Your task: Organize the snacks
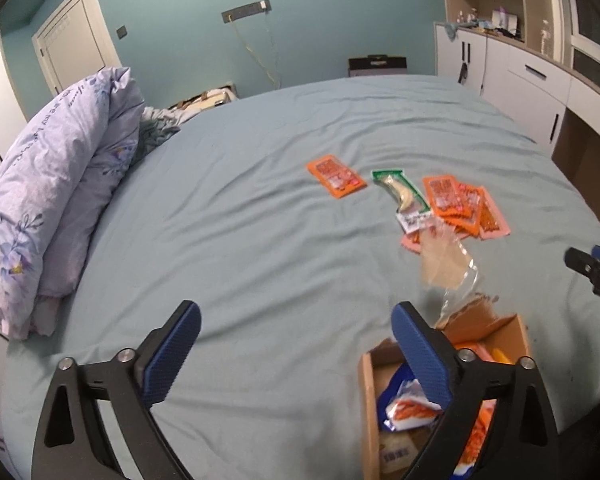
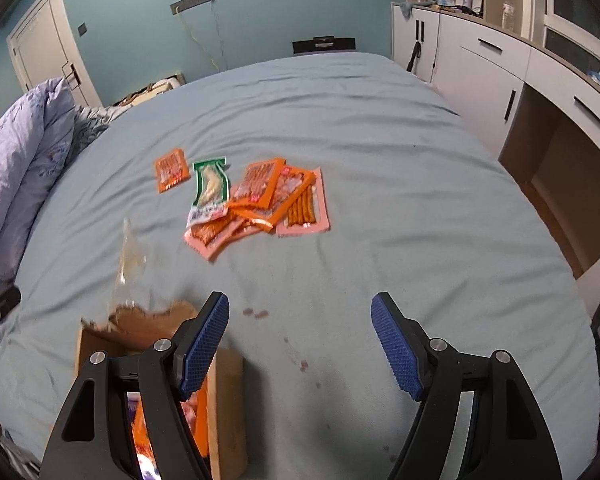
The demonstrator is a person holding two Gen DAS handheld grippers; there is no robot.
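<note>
**Both grippers empty above bed; snacks loose, box beside me**

Left to right: my left gripper (image 1: 296, 344) stood wide apart, nothing between its pads. The cardboard box (image 1: 367, 400) sat under its right finger, packets inside. My right gripper (image 2: 300, 340) was spread, empty. Beyond, on the bed sheet (image 2: 380, 160): 1 orange packet (image 2: 171, 170), 1 green packet (image 2: 210, 188), then an overlapping snack pile (image 2: 276, 200).
</note>
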